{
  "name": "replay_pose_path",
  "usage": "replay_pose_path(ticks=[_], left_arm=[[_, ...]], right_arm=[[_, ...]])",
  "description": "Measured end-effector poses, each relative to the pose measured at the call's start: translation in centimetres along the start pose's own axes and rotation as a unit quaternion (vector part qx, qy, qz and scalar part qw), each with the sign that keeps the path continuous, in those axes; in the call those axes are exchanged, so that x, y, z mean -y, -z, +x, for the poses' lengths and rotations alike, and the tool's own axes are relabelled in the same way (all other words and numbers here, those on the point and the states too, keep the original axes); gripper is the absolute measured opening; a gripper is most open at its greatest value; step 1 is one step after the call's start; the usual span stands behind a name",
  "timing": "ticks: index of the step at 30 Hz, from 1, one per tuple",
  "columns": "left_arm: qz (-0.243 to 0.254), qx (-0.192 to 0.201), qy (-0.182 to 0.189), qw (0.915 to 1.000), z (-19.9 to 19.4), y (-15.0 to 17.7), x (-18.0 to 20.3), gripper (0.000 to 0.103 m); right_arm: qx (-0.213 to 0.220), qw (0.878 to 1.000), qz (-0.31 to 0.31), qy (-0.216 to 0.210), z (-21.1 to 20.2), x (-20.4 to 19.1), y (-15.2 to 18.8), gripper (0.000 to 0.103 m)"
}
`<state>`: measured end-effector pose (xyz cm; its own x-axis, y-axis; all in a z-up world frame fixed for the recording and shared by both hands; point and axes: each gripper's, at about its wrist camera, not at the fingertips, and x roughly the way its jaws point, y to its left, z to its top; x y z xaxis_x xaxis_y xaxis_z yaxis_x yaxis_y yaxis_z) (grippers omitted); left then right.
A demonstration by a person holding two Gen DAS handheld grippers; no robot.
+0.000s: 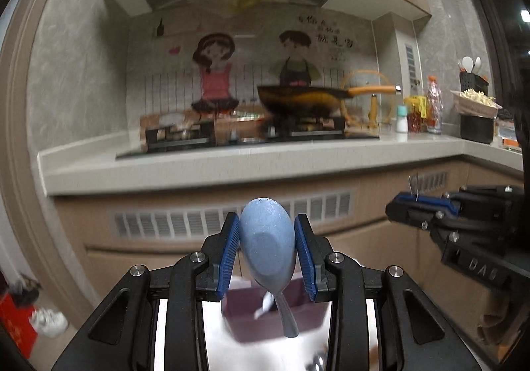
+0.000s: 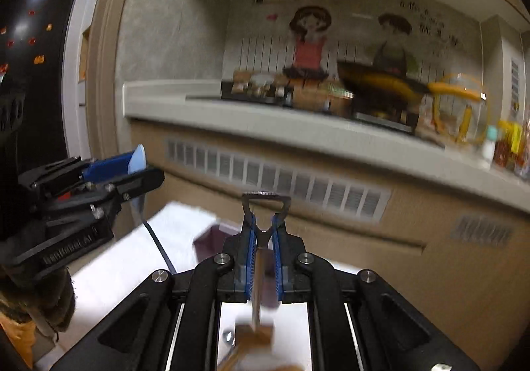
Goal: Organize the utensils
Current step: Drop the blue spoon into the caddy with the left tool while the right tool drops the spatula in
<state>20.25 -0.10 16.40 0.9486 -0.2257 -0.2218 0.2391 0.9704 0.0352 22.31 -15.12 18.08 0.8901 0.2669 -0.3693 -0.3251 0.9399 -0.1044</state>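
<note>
The left gripper (image 1: 266,251) has its fingers (image 1: 228,255) clamped on the bowl of a blue spoon (image 1: 268,248), one blue pad on each side; the spoon stands upright, its grey handle hanging down toward a purple bin (image 1: 245,314) that sits on the white worktop (image 1: 180,321) below. Something pale, probably another utensil, already lies inside that bin, though blur keeps me from naming it.

The right gripper (image 2: 264,238) is clenched tight on a slim metal peeler (image 2: 265,205), whose forked head with its cross blade sticks out past the fingertips while the shank runs down between the pads. From this side the purple bin (image 2: 207,240) shows just behind the fingers, on the same white worktop (image 2: 139,258). Below the peeler, a brownish object is too blurred to identify.

Both tools are held in the air, above the worktop rather than in any container. So I judge the pick-up stage done for these two pieces and the sorting still ahead: each has yet to be set into its place. Behind, the kitchen counter carries a wok (image 1: 301,99) on the stove, which plays no part here.
</note>
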Motion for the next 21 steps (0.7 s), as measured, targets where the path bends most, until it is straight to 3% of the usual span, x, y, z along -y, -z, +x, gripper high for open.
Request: replay_pose_path(ticks=[5, 12, 17, 21], left_arm=[[0.008, -0.006, 0.005, 0.9999, 4.4, -1.9, -1.1, 0.035], [0.004, -0.05, 0.003, 0.9987, 11.1, -1.3, -3.0, 0.035], [0.01, -0.073, -0.003, 0.9973, 14.6, 1.8, -3.4, 0.035], [0.018, -0.112, -0.005, 0.9936, 17.5, 5.6, -3.2, 0.035]], right_arm=[[0.026, 1.0, -0.002, 0.002, 1.8, 1.2, -3.2, 0.009], [0.009, 1.0, 0.009, -0.01, 7.7, 2.5, -4.3, 0.009], [-0.023, 0.999, 0.025, -0.016, 12.7, 3.0, -2.5, 0.009], [-0.079, 0.996, 0.035, -0.017, 17.3, 3.0, 1.5, 0.009]])
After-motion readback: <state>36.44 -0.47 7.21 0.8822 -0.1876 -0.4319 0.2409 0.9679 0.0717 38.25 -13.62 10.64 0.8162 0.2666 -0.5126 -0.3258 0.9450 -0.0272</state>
